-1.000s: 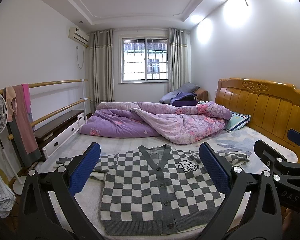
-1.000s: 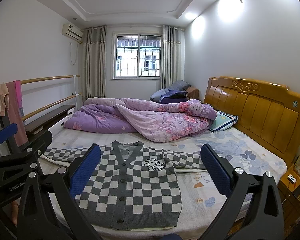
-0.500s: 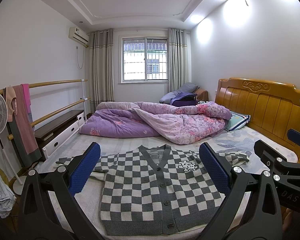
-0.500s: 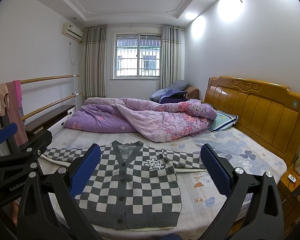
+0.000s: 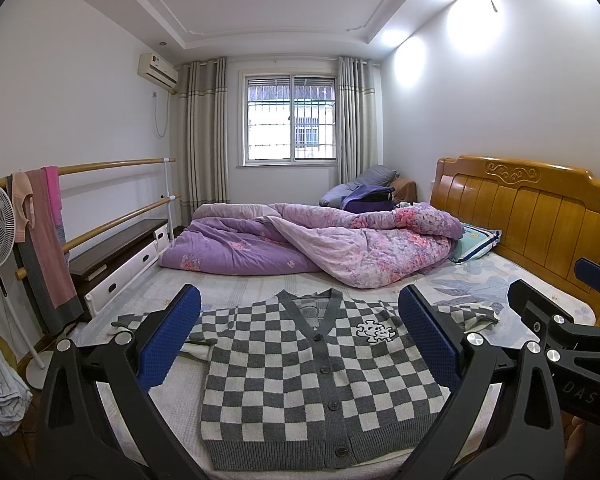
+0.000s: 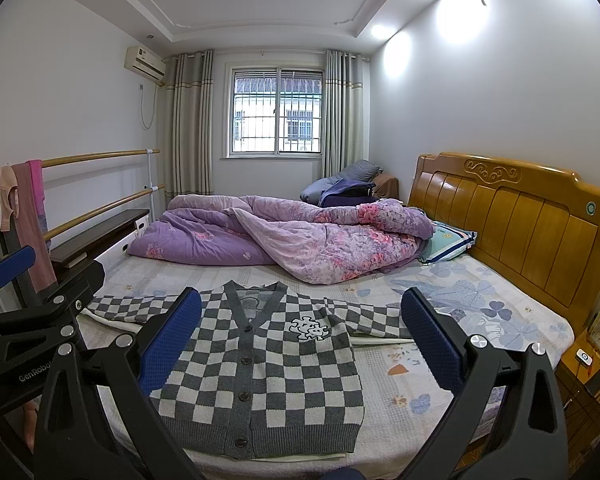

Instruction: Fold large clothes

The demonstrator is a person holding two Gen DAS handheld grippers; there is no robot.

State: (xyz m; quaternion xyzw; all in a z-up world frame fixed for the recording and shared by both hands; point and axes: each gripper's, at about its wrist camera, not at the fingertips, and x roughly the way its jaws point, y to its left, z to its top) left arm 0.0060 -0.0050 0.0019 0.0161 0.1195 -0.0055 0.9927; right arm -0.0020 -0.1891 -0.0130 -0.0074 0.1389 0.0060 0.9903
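Cardigan (image 5: 320, 376), one, buttoned flat on bed (image 5: 480, 284), lies beyond two grippers, left (image 5: 300, 340) and right (image 6: 302, 344), both jaws wide apart, empty.

White letters "DAS" stand on the black body of the right gripper (image 5: 560, 344), seen at the right edge of the left wrist view. "GenRobo", cut off by a finger in front, stands on the left gripper (image 6: 36, 320) at the left of the right wrist view. Other labels are too small to read.
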